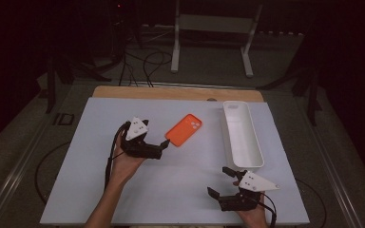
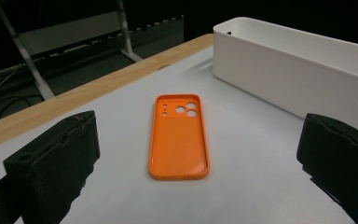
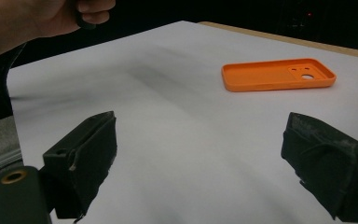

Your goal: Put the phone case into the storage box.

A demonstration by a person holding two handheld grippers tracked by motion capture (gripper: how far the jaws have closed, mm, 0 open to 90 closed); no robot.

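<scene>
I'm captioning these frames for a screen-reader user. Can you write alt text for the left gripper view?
An orange phone case lies open side up on a white table, framed between the open left gripper's two black jaws. A long white bin stands behind it to the right.

A white table point(image 1: 171, 190) with a wooden strip along its far edge carries 2 things. An orange phone case point(image 1: 184, 129) lies flat near the middle, tilted, its camera cutouts toward the far right corner. A long white tray point(image 1: 242, 134) lies along the right edge, lengthwise from far to near. The left gripper point(image 1: 163, 144) sits just beside the case's near left end, jaws apart, not touching it. The right gripper point(image 1: 220, 181) rests near the near edge, just short of the tray's near end, jaws spread wide.
</scene>
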